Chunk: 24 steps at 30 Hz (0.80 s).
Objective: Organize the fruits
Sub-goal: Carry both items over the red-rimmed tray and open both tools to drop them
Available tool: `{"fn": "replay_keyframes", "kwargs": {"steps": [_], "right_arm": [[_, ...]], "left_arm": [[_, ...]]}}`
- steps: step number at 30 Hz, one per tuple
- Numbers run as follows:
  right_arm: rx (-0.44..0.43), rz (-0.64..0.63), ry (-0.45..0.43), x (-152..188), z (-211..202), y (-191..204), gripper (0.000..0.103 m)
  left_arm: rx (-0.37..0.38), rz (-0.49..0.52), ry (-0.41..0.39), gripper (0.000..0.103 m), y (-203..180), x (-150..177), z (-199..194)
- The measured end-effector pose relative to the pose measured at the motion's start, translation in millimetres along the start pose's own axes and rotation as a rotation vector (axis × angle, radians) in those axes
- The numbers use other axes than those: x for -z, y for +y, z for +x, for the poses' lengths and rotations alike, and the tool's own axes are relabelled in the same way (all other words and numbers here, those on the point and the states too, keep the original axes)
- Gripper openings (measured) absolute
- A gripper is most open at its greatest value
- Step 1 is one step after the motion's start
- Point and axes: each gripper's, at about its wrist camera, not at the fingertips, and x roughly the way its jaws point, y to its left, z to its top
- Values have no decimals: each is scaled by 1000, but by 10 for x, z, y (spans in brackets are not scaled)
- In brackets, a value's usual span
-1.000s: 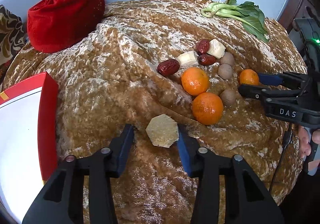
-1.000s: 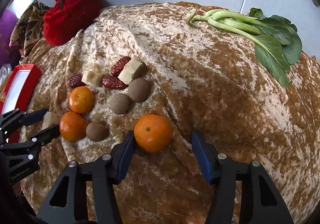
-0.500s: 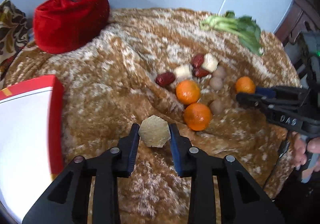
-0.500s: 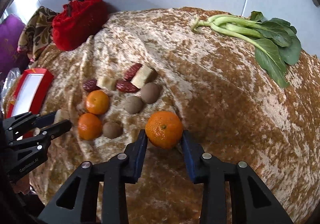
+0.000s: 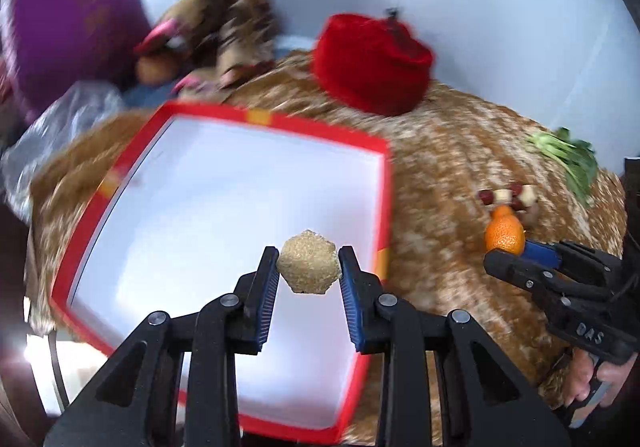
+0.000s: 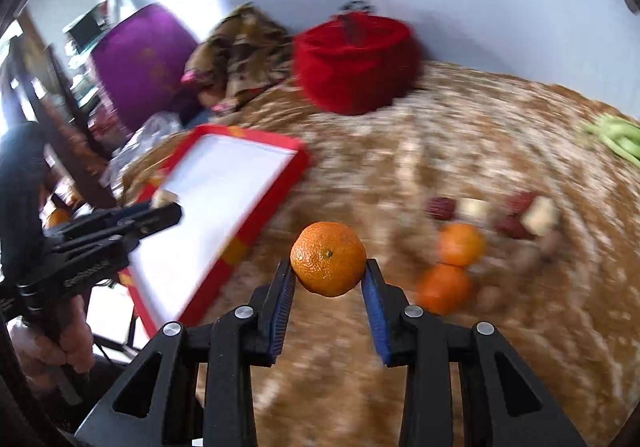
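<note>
My left gripper [image 5: 309, 266] is shut on a tan hexagonal sugar block [image 5: 309, 267] and holds it in the air over the white floor of the red-rimmed box [image 5: 384, 183]. My right gripper [image 6: 328, 267] is shut on a mandarin [image 6: 328, 258], lifted above the brown cloth to the right of the red-rimmed box [image 6: 280, 183]. In the left wrist view the right gripper [image 5: 516, 253] shows at the right with the mandarin [image 5: 505, 235]. On the cloth stay two mandarins [image 6: 460, 245], red dates [image 6: 440, 207], pale cubes [image 6: 542, 215] and blurred brown round fruits.
A red velvet pouch [image 6: 354, 63] stands at the back of the crumpled brown cloth [image 6: 500, 327]. Green leafy stalks [image 6: 616, 135] lie far right. Patterned fabric [image 6: 244, 47], a purple cushion [image 6: 140, 63] and a plastic bag [image 5: 60, 119] crowd the left beyond the box.
Both grippers closed on their items and lifted them. Each has since swung left: the sugar block now hangs over the box, and the mandarin is up off the cloth.
</note>
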Motion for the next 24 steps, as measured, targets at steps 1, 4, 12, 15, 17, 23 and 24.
{"fn": "replay_keyframes", "kwargs": {"steps": [1, 4, 12, 15, 17, 23, 24], "right_arm": [[-24, -36, 1, -23, 82, 170, 35], [-89, -102, 2, -77, 307, 631, 35], [-108, -170, 91, -33, 799, 1319, 35], [-110, -154, 145, 29, 914, 1352, 37], [-101, -148, 171, 57, 921, 1331, 37], [-137, -126, 55, -97, 315, 1126, 42], [-121, -120, 13, -124, 123, 1000, 42]], "left_arm": [[-17, -23, 15, 28, 104, 21, 31], [-41, -58, 53, 28, 260, 43, 117], [-74, -154, 115, 28, 645, 183, 189], [-88, -185, 101, 28, 726, 181, 145], [-90, -209, 90, 29, 757, 178, 114], [-106, -174, -47, 38, 550, 6, -100], [-109, -141, -72, 40, 449, -16, -127]]}}
